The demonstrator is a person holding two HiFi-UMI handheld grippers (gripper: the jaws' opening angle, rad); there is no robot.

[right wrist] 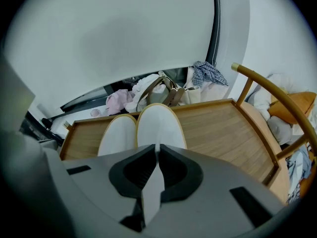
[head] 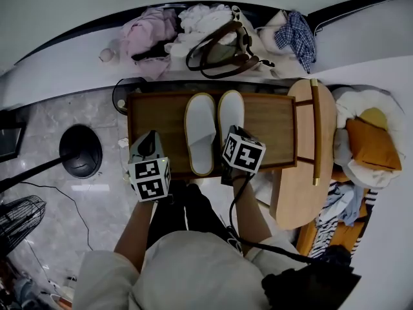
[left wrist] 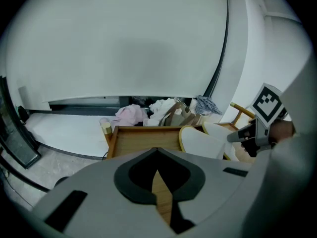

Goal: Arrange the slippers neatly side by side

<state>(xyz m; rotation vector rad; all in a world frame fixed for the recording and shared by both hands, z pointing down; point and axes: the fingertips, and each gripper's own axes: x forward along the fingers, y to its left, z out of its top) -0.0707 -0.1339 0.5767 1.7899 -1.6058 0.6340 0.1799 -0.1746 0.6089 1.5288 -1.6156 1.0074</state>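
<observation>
Finds both slippers (head: pixel 200 131) side by side at frame centre on wooden counter (head: pixel 274 124). Holds left claw (left wrist: pixel 157 152) together over bare wood at lower left, right claw (right wrist: pixel 156 150) together above right slipper's heel. Beyond, at top: bag (head: pixel 222 47), clothes (head: pixel 151 34). At right edge: chair (head: pixel 303 173).

A rimmed wooden desk (right wrist: pixel 223 128) lies under the right fingers (right wrist: pixel 131 170). Beyond them, heaped clothes (right wrist: pixel 121 100) and a brown-handled bag (right wrist: pixel 163 95) sit below a white wall (right wrist: pixel 124 33). Right of them stands a wooden chair (right wrist: pixel 270 108); to their left is grey marbled floor (head: pixel 58 118).
</observation>
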